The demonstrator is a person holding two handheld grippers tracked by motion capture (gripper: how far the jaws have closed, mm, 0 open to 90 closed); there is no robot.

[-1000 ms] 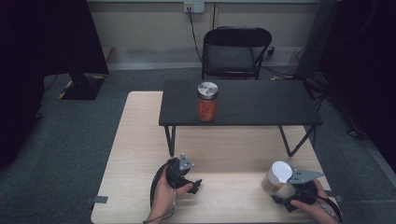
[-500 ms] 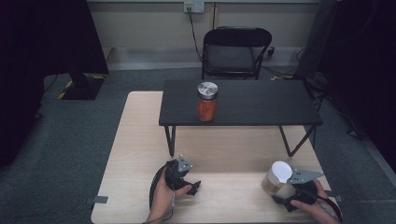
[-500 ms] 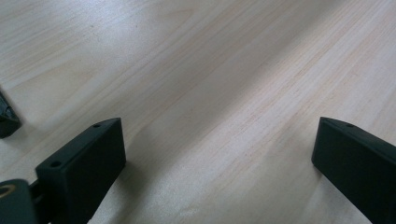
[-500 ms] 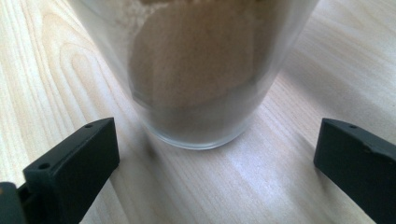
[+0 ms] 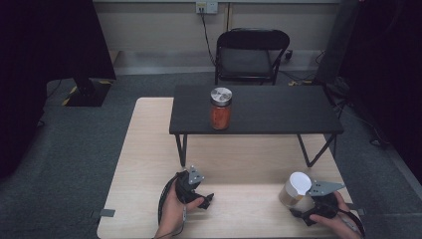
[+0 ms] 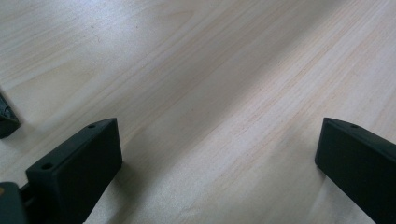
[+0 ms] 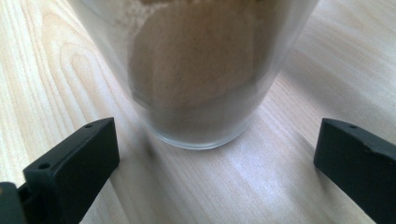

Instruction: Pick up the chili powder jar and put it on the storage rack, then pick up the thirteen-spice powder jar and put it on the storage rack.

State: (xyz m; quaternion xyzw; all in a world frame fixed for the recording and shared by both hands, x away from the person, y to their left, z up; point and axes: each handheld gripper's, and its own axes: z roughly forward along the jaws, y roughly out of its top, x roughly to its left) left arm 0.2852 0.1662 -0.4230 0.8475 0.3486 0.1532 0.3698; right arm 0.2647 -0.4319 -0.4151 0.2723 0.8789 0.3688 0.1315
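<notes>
The clear glass jar of tan powder with a white lid (image 5: pixel 294 190) stands upright near the desk's (image 5: pixel 149 149) near right corner, directly ahead of the right claw (image 7: pixel 210 154), whose jaws stand wide and clear of the glass. The left claw (image 5: pixel 206 199) is well apart, near the near edge; its jaws have just been opening, nothing between them. Otherwise, nothing differs from the earlier frames.

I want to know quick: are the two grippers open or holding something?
Left gripper: open, just widened, nothing between.
Right gripper: open, facing the jar, not gripping.
</notes>
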